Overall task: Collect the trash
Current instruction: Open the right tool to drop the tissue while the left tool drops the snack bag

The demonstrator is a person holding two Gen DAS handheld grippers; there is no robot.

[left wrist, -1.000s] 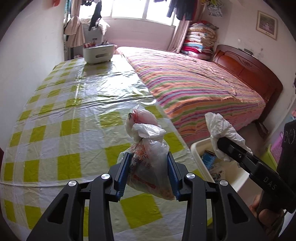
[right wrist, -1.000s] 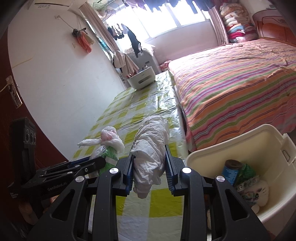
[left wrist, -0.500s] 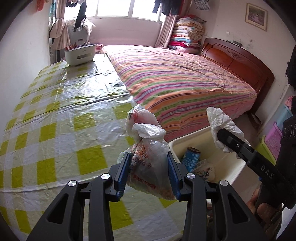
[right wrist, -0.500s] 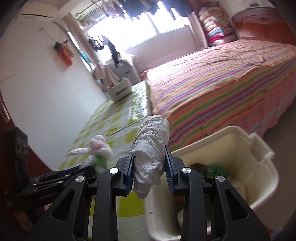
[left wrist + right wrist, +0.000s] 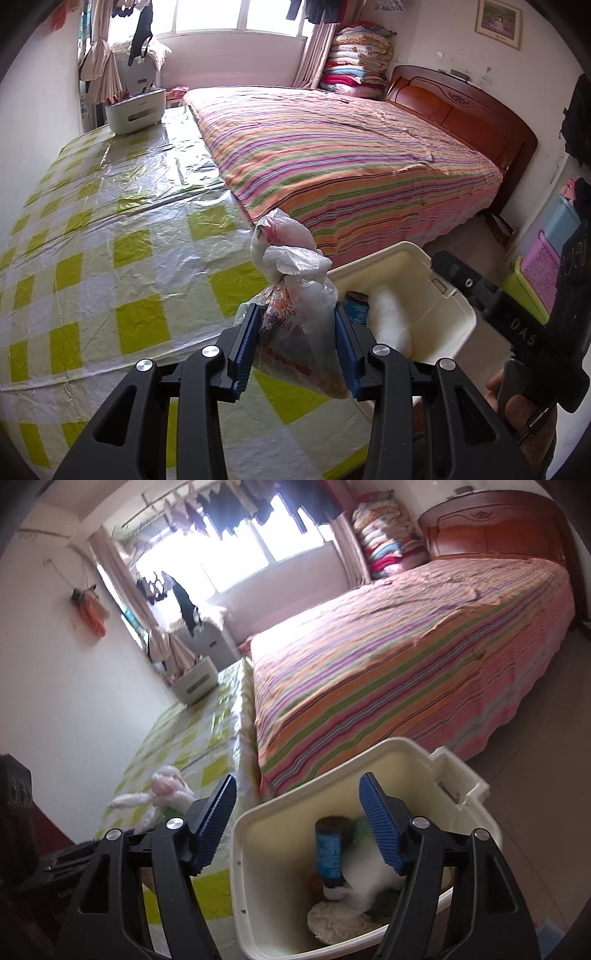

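The left gripper (image 5: 297,341) clenches a knotted clear plastic bag of trash (image 5: 295,295) at the yellow-checked table's (image 5: 110,258) edge; at its 3 o'clock, a blurred white wad (image 5: 391,321) drops into the cream plastic bin (image 5: 458,314). Only the right view shows the right gripper (image 5: 297,825) opening, empty, over that bin's blue can (image 5: 328,849)

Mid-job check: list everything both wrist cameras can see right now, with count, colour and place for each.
knotted plastic bag: 1, clear with red print, between the left gripper's pads
white wad: 1, white, blurred, inside the bin
bin: 1, cream, on the floor by the table's corner
blue can: 1, blue, in the bin
table cover: 1, yellow-green check, beside the bed
bed: 1, striped spread, wooden headboard
white box: 1, table's far end
folded blankets: 1 stack, by the window
left gripper: shut on the bag
right gripper: jaws opening, empty, over the bin
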